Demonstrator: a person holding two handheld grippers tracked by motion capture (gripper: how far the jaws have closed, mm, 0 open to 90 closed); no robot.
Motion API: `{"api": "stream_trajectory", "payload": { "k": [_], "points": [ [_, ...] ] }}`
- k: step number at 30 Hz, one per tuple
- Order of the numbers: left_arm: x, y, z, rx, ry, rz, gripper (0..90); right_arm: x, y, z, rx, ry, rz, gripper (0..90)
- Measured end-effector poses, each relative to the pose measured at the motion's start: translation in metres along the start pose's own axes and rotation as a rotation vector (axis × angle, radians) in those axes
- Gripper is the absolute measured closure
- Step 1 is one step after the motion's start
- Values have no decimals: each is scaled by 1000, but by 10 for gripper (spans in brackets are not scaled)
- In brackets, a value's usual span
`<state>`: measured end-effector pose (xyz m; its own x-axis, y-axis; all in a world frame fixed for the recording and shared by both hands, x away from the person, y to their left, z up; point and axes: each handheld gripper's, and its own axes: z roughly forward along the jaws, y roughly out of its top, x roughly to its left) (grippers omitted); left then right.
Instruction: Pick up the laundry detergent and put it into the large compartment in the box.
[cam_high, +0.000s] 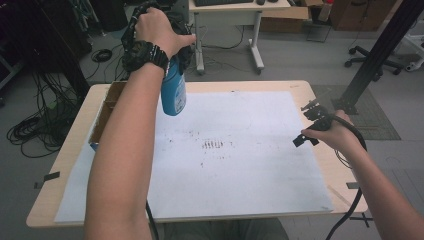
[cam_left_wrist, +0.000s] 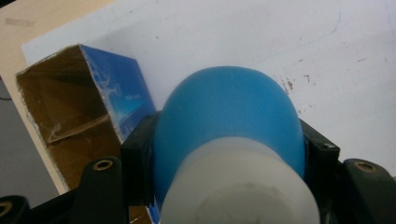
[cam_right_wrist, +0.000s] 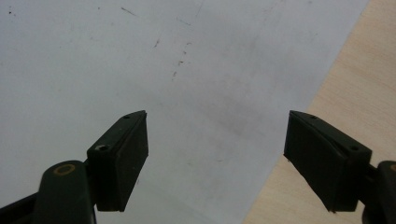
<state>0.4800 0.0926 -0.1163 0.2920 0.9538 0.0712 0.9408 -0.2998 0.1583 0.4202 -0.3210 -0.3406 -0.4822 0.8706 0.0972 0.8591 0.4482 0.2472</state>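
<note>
A blue bottle (cam_high: 173, 92) hung above the table's (cam_high: 310, 90) far left, clamped in the left gripper (cam_left_wrist: 229, 154), near an open cardboard box (cam_left_wrist: 74, 116). The right gripper (cam_right_wrist: 217, 158) hovered over the white sheet (cam_high: 240, 150), jaws spread, holding nothing.

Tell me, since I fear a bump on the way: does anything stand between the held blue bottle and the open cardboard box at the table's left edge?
Nothing visible does. The left gripper holds the blue bottle in the air beside the cardboard box, whose open mouth shows bare brown inside. Below lies the white sheet.
</note>
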Motion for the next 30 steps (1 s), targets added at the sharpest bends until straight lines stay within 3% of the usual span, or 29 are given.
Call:
{"api": "stream_trajectory", "payload": {
  "k": [30],
  "points": [
    [74,-30,-14,-1,35,-148,375,0,4,-1,4,-5,7,217]
  ]
}}
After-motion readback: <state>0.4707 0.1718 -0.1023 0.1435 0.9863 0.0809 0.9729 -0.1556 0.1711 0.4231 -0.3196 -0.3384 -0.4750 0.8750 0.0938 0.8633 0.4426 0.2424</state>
